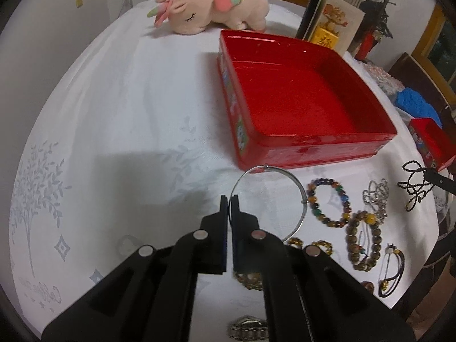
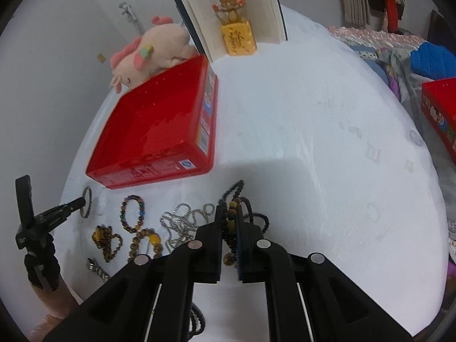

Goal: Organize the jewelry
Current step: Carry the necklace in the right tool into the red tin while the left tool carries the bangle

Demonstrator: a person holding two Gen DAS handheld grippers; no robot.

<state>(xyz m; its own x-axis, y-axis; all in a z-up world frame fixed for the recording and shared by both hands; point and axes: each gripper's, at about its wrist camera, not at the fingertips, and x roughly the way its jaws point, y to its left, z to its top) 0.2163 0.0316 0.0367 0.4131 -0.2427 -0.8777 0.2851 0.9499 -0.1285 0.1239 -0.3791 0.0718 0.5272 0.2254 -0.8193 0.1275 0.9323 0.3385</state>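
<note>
My left gripper is shut on a thin silver bangle, which hangs tilted just above the white tablecloth in front of the red box. My right gripper is shut on a dark bead necklace whose strands trail down to the cloth. Each gripper also shows at the edge of the other view: the right gripper with the necklace, the left gripper with the bangle. The red box holds nothing.
Loose jewelry lies between the grippers: a multicolour bead bracelet, a silver chain, a brown bead bracelet, a metal watch. A plush unicorn, an open book and a second red box stand further off.
</note>
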